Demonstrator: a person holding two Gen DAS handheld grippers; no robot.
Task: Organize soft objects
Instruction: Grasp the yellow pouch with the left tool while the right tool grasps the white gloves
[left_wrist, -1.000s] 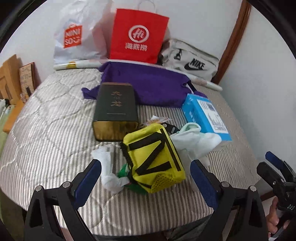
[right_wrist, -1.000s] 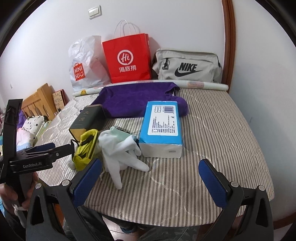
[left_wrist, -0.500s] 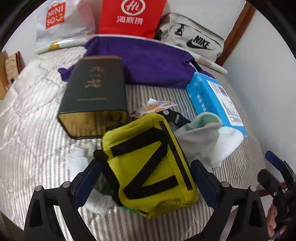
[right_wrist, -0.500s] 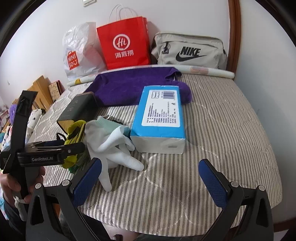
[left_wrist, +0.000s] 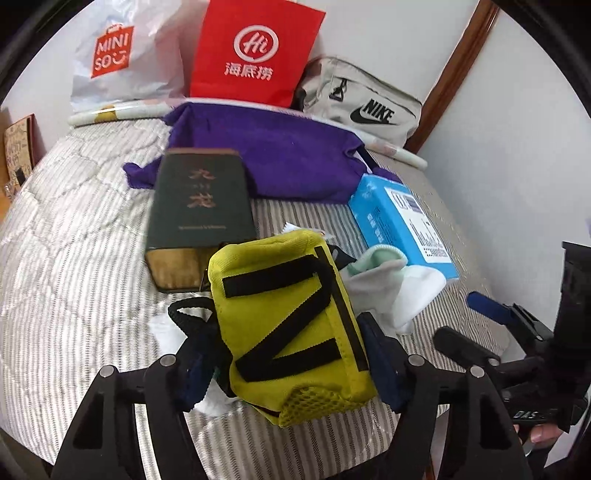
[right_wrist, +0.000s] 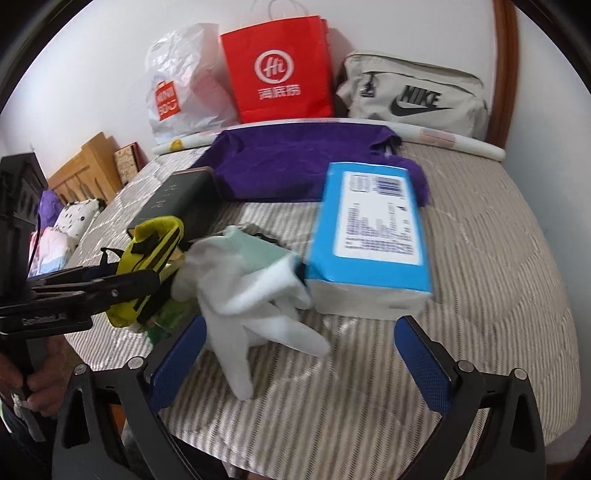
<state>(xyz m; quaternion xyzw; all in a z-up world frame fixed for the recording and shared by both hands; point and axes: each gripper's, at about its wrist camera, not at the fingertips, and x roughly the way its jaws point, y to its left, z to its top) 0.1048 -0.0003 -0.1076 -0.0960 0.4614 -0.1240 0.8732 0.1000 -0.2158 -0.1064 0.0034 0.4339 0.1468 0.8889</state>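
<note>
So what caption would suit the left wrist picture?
Left tool closing around a yellow pouch on a striped mattress, white glove beside it.

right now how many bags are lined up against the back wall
3: white Miniso bag on the left, red paper bag in the middle, grey Nike bag on the right.

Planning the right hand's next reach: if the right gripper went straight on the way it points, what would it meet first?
Probably the white glove, lying just ahead toward its left finger; the blue box sits behind it. Depth is uncertain.
</note>
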